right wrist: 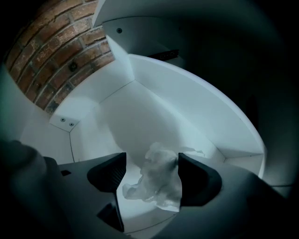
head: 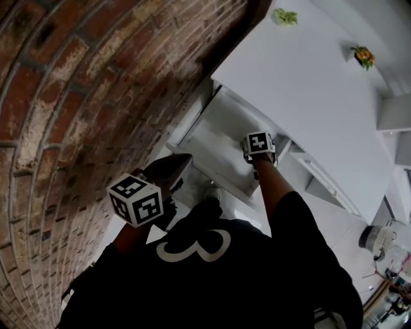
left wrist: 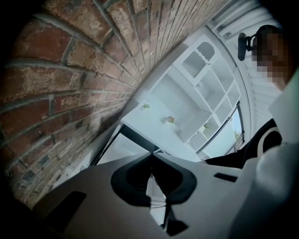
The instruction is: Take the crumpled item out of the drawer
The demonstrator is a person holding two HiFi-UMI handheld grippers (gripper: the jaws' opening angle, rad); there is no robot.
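A crumpled white item (right wrist: pixel 156 179) lies on the floor of the open white drawer (right wrist: pixel 187 98). My right gripper (right wrist: pixel 152 161) points steeply down into the drawer with the item between its jaws. The right pad touches the item and the left pad stands apart from it, so the gripper is open. In the head view its marker cube (head: pixel 259 144) sits over the drawer (head: pixel 212 138) and hides the item. My left gripper (head: pixel 173 168) is held in front of the drawer near the brick wall. Its pads (left wrist: pixel 135 179) meet at the tips with nothing between them.
A brick wall (head: pixel 77 96) runs along the left side. The white cabinet top (head: pixel 308 83) above the drawer carries two small plants (head: pixel 284 17) (head: pixel 364 56). White shelving (left wrist: pixel 205 93) stands behind it. The drawer's side walls close in round the right gripper.
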